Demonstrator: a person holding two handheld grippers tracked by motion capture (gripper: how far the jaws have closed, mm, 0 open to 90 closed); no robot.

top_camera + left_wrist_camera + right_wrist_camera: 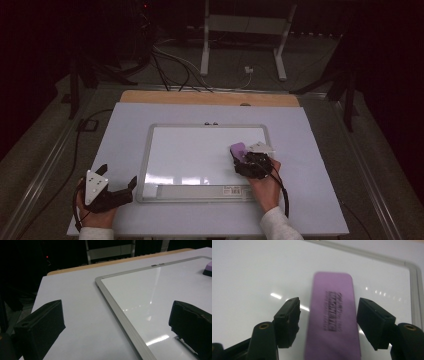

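Purple eraser (332,317) lies flat on the whiteboard (200,150), toward the board's right side as the high view shows it (238,148), its printed top facing up. In the right gripper view it sits lengthwise between the two black jaws of the right gripper (328,322), with a gap of board showing on each side, so the pads do not press on it; the jaws stand parted around it. The person's right hand (265,187) holds that gripper low over the board, a white sleeve (277,225) behind it.

The whiteboard has a grey metal frame and lies on the pale worktop (320,165), a long tray strip (197,191) along its near edge.

At the near left corner of the worktop the left gripper (120,192) rests in the person's left hand (95,215), well apart from the eraser. Its jaws are spread wide with nothing between them, one over bare worktop, the other over the board's corner.
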